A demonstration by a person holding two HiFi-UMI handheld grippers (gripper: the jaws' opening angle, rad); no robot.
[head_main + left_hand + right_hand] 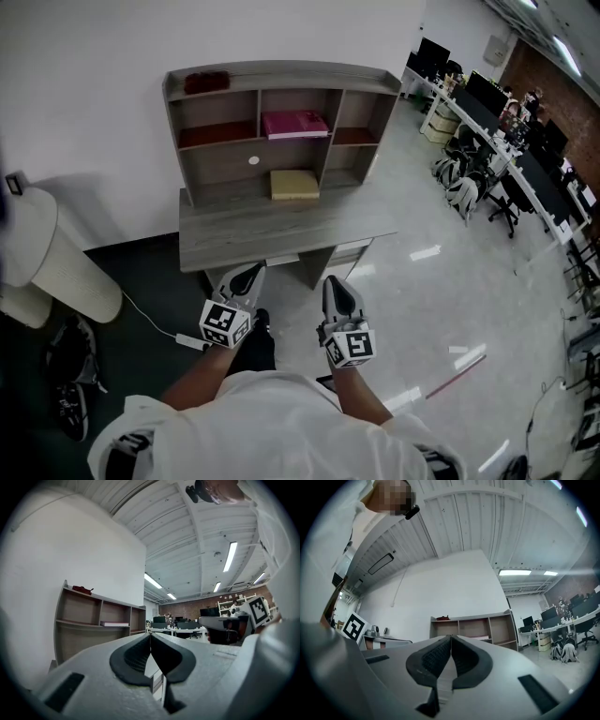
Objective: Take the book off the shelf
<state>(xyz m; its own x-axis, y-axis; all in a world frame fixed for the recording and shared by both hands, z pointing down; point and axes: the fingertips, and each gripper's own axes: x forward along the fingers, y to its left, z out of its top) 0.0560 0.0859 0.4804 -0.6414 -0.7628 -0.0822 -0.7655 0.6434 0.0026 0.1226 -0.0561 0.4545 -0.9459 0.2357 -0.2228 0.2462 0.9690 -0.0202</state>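
Shelf unit point(281, 73) on desk point(272, 234): pink book point(294, 123) lies flat in the upper middle compartment; tan flat item point(293, 184) in the lower middle bay; dark red object point(206, 82) on top. Left gripper point(246, 274) and right gripper point(336, 286): jaws pressed together, empty, well apart from the shelf unit.

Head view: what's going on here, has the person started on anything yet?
A person stands before a grey desk with a shelf unit on it, a gripper in each hand. The left gripper and right gripper are both shut and empty, held low, short of the desk. The pink book lies flat in the upper middle compartment, untouched; a tan book lies in the opening below it. Nothing has been taken off yet.
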